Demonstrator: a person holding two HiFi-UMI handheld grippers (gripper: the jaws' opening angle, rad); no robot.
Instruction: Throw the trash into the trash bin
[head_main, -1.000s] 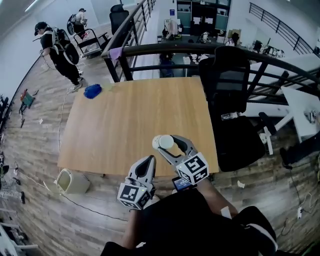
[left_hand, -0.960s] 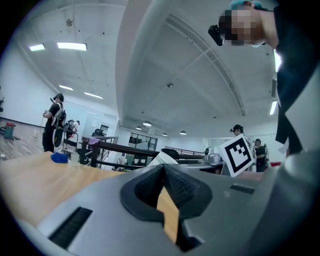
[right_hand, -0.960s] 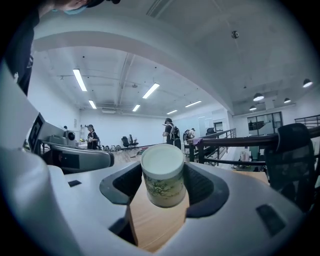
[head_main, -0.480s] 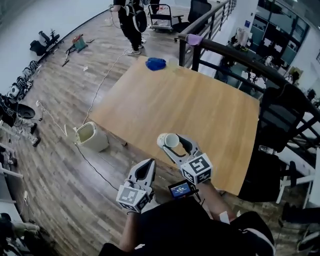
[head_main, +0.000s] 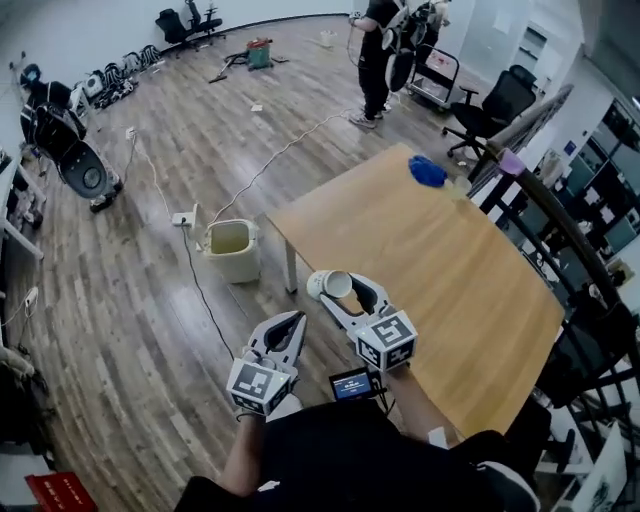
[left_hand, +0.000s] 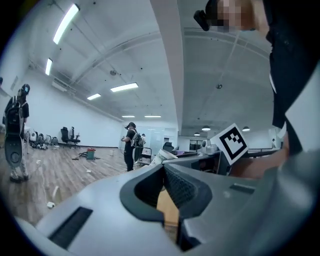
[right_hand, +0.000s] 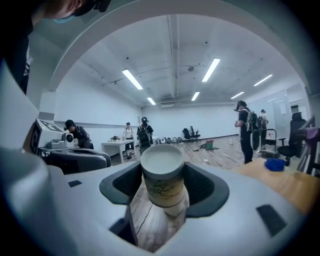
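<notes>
Squarely, paper cup (right_hand: 162, 175) clamped between right gripper (head_main: 336, 288) jaws, left gripper (head_main: 291, 323) jaws closed.

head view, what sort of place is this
Probably a big open-plan office or lab workspace: a wide wood-plank floor, a wooden table, a rolling office chair, and strip lights overhead.

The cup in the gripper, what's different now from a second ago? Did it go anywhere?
The person turned left, so the trash bin, earlier off at the lower left beside the table, now lies ahead of the grippers. The paper cup came along with the turn. Nothing was grabbed or dropped: the right gripper stays shut on the cup, and the left gripper stays shut and empty.
</notes>
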